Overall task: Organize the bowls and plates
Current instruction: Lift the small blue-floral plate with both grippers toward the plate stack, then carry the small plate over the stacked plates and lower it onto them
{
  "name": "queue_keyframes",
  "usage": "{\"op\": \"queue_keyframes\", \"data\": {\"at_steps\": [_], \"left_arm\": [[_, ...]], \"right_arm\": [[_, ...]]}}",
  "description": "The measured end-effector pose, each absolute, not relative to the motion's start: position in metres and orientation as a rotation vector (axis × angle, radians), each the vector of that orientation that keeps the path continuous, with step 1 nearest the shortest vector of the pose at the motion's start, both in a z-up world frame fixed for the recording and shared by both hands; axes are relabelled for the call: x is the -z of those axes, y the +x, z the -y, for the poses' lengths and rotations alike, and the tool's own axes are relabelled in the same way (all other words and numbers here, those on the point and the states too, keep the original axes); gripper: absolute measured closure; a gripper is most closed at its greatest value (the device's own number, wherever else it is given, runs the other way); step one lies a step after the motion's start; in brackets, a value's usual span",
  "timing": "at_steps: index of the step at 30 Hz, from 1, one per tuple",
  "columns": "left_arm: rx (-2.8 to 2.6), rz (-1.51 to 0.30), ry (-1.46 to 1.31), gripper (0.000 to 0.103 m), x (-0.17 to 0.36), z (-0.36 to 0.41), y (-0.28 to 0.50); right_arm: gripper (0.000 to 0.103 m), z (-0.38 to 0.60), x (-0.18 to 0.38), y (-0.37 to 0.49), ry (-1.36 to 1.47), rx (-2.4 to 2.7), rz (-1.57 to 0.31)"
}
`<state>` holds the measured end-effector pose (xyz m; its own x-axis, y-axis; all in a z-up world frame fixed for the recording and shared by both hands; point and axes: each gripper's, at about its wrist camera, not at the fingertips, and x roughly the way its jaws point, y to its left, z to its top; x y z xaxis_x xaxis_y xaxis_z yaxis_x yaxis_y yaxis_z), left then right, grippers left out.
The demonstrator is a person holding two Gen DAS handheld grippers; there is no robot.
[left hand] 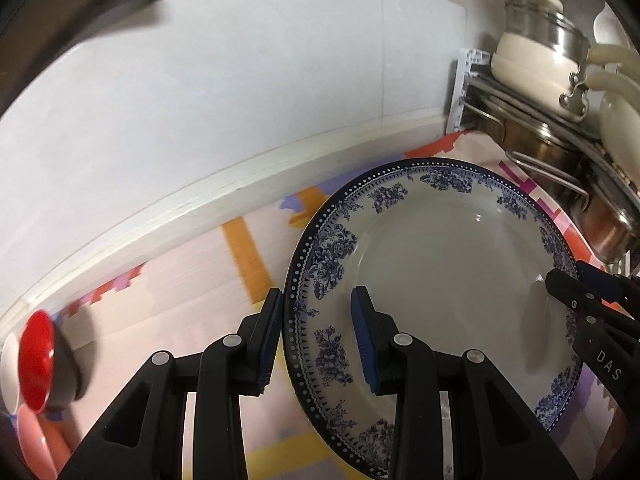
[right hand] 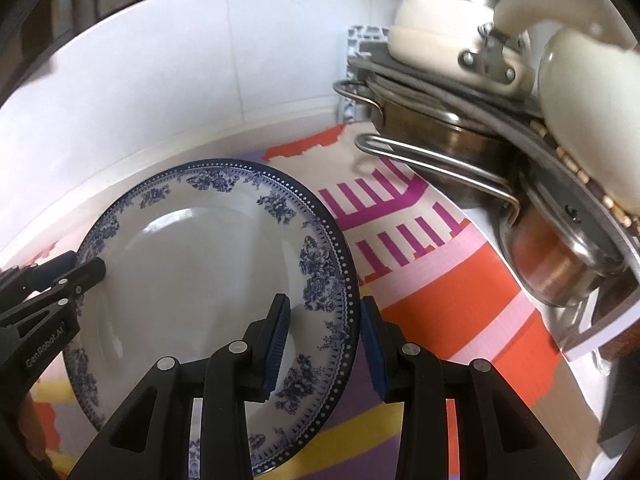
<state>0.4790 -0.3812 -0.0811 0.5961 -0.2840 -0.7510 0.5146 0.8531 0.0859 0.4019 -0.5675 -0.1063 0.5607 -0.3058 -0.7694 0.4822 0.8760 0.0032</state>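
While both sets of fingers straddle opposite edges of the plate (left hand: pixel 432 280), I read this as the carry step: the plate looks lifted off the patterned cloth (left hand: pixel 192 280), tilted, and on its way to wherever the dishes get stacked.

My left gripper (left hand: pixel 318 344) has one pad behind the rim and one on the plate's face, at about nine o'clock on the plate as the left camera sees it. The jaws are narrowed around the rim and appear to pinch it. My right gripper (right hand: pixel 324 344) does the same at about four o'clock on the plate in its own view, one pad on the face, one outside the rim. Each gripper also shows at the far edge of the other's picture, so the two holds sit roughly across from one another.

Both grippers point steeply downward and forward toward the white wall (left hand: pixel 240 100).

At about one o'clock from the plate, steel pots (right hand: pixel 440 148) and a cream pot (right hand: pixel 440 36) crowd a rack, near but not touching it. At eight o'clock in the left view, a red bowl (left hand: pixel 36 360) lies on its side by other bowls.

Next, I judge, the two hands must travel together, keeping their spacing so the plate neither slips nor twists, and steer clear of the pot handles.
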Motion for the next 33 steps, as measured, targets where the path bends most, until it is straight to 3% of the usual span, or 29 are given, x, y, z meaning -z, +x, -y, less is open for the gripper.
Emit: {"op": "queue_keyframes", "data": {"at_steps": [17, 33], "left_arm": [[0.335, -0.755, 0.210, 0.068, 0.030, 0.272, 0.429], [0.200, -0.759, 0.118, 0.069, 0.014, 0.149, 0.375]], "right_arm": [[0.067, 0.480, 0.046, 0.364, 0.140, 0.339, -0.806], [0.067, 0.362, 0.026, 0.334, 0.067, 0.205, -0.803]]}}
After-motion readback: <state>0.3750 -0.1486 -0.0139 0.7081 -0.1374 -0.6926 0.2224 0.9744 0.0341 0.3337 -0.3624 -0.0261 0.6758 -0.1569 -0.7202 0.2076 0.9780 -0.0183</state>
